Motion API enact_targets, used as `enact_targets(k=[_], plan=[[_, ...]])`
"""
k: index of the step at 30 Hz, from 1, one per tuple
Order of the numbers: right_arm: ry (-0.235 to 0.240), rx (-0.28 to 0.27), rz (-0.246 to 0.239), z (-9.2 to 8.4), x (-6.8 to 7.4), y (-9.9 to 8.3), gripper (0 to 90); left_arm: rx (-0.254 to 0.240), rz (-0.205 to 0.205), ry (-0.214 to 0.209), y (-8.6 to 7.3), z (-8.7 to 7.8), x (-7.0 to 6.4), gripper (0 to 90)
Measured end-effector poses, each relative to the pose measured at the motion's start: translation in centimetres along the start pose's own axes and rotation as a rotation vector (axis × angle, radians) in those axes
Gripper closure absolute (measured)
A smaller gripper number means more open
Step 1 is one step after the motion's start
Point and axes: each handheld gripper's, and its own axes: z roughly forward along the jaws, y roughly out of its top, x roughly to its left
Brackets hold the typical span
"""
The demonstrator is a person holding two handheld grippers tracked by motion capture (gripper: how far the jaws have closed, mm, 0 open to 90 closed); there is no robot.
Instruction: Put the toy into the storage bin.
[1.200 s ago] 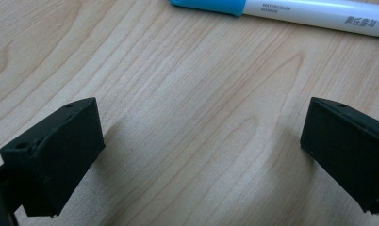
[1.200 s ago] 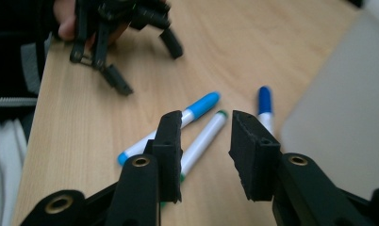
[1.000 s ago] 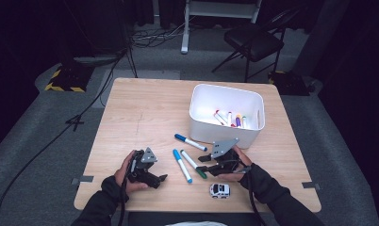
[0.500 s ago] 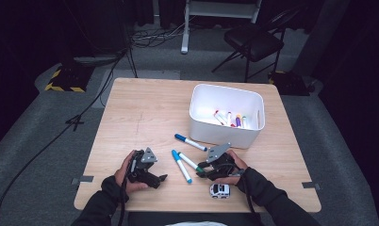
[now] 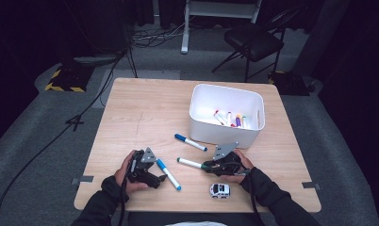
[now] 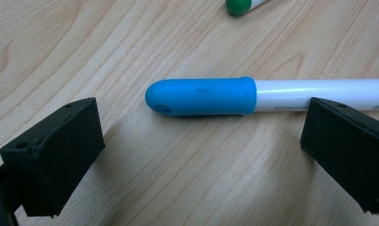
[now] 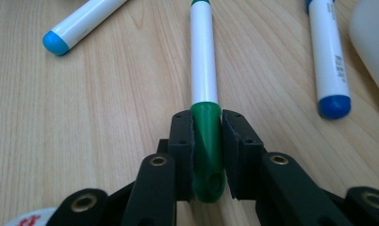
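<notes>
Tabletop (image 5: pixel 140 117) unchanged; right gripper (image 7: pixel 207 141) has just closed its jaws onto green marker (image 7: pixel 202 84); left gripper (image 6: pixel 197 155) stays wide.

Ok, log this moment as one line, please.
right tool: just closed on green marker cap | left tool: open beside light-blue marker | white bin: holds markers

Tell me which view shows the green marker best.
The right gripper view: the green marker runs straight up the frame, its cap clamped in the right claw. The high view shows it small on the table. The left gripper view catches just one green end at the top edge.
</notes>
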Motion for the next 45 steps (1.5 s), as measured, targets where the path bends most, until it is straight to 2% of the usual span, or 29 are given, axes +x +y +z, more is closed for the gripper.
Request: enact_targets(k=[11, 14, 19, 27, 37, 45], plan=[[-0.007, -0.003, 0.016, -2.2, -0.3, -2.0, 75.4, 0.000, 0.000, 0.000, 0.0, 0.0, 0.0, 0.2], [-0.013, -0.015, 0.026, -3.3, -0.5, -2.3, 75.4, 0.000, 0.000, 0.000, 0.0, 0.0, 0.0, 0.2], [-0.029, -0.031, 0.005, -5.3, -0.8, -2.4, 75.4, 0.000, 0.000, 0.001, 0.0, 0.0, 0.0, 0.2], [-0.066, -0.071, -0.058, -8.9, -1.3, -1.3, 75.4, 0.001, -0.003, 0.003, 0.0, 0.0, 0.0, 0.2], [-0.115, -0.150, -0.084, -13.6, -2.4, 0.6, 75.4, 0.003, -0.002, 0.002, 0.0, 0.0, 0.0, 0.2], [-0.167, -0.181, -0.097, -16.8, -3.5, 2.3, 75.4, 0.000, 0.001, 0.000, 0.0, 0.0, 0.0, 0.2]])
